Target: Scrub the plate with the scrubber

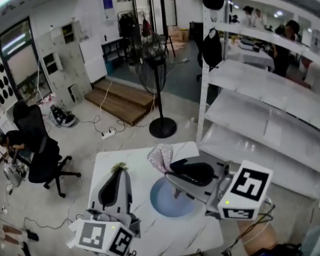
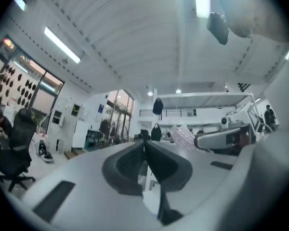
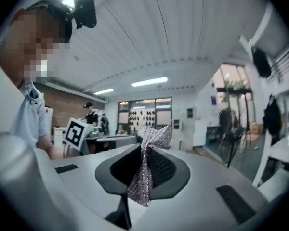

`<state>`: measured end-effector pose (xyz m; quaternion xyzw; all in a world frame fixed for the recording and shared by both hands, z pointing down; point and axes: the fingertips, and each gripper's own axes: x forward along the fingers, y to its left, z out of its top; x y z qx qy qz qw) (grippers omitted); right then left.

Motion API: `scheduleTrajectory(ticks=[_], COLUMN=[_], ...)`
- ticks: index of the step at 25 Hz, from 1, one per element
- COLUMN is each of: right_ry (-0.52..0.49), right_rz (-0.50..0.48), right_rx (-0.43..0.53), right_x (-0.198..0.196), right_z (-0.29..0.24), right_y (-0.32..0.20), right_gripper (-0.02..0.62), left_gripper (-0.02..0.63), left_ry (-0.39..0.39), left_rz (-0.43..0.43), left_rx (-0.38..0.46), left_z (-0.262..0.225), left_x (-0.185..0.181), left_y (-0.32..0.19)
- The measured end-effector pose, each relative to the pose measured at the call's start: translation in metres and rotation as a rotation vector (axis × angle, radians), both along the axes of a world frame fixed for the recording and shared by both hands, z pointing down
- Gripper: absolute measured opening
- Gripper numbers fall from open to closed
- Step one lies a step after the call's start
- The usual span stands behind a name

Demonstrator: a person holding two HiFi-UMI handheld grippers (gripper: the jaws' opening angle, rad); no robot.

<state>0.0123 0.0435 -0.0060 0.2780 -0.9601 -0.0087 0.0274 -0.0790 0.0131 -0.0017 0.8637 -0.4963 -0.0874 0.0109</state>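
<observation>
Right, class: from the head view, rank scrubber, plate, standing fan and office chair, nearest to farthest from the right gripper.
1. scrubber, held in the right gripper.
2. plate, on the table beneath.
3. standing fan, beyond the table.
4. office chair, far left.

readable text: none in any view.
in the head view, the lower-left marker cube (image 1: 104,238) and the lower-right marker cube (image 1: 248,192) carry only black-and-white square patterns, no letters or digits. the blue wall sign (image 1: 108,2) at upper centre of the frame shows print too small to read.
</observation>
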Motion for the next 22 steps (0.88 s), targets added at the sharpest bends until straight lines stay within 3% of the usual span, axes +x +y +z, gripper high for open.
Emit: scheduleTrajectory(ticks=[4,6,11,22], right_ry=[-0.085,-0.084,-0.139,-0.089], right_rz=[0.288,0.389,0.485,0.531], right_rx=[0.309,0.384,0.380,0.332], right_x=[0.018,0.022,0.029,0.019], right_z=[-0.070,-0.078,-0.054,-0.021], right_y=[0.039,0.055,0.064,0.052], right_gripper=[0.064,0.064,0.067,0.057], left_gripper=[0.018,0.009,0.008,0.008], left_ry=[0.006,-0.009,-0.041,-0.078], left_rz=[-0.057,-0.082,-0.124,-0.103], left_rx=[0.170,0.231,0.318,0.230], left_z=[-0.051,-0.061,-0.066,-0.036], left_x=[0.004,0.007,0.016,0.025], left_y=[0.036,0.052,0.079,0.073])
